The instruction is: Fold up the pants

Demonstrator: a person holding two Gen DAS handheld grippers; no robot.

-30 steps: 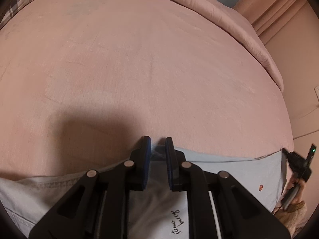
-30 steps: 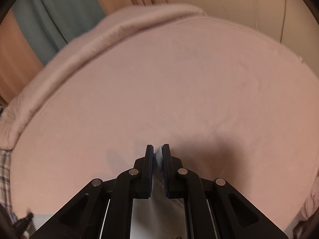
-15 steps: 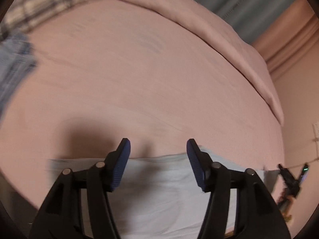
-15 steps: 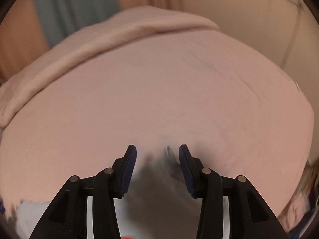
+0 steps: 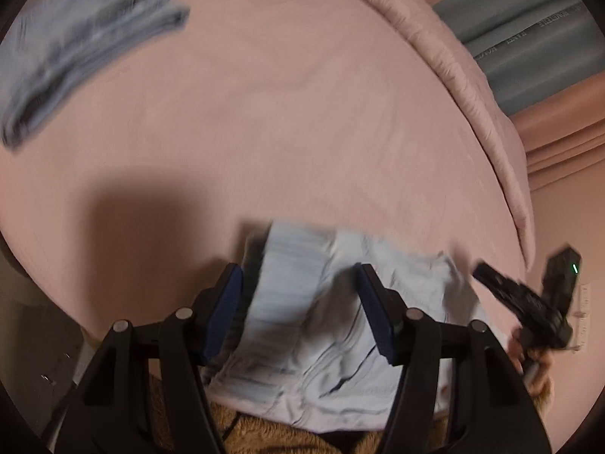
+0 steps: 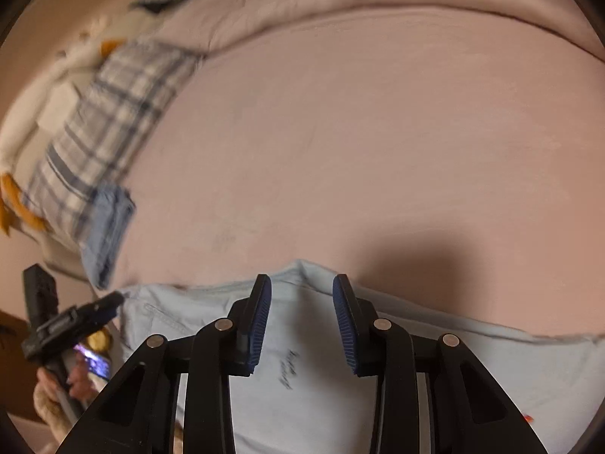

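Light blue pants (image 5: 321,314) lie on the pink bed at its near edge, partly folded, with small dark script on the cloth (image 6: 289,369). My left gripper (image 5: 298,276) is open just above the pants, holding nothing. My right gripper (image 6: 301,283) is open over the pants' far edge (image 6: 302,265), holding nothing. The right gripper also shows in the left wrist view (image 5: 529,302), and the left one in the right wrist view (image 6: 72,321).
A folded blue garment (image 5: 75,49) lies at the bed's far left, also in the right wrist view (image 6: 107,227). A plaid pillow (image 6: 109,113) and a white plush (image 6: 34,113) sit behind it. A rolled pink duvet (image 5: 472,75) lines the far side.
Both grippers were shut on the pants' edge a second ago; both have opened and let go. Both views have swung left, bringing the folded blue garment and pillow into sight.
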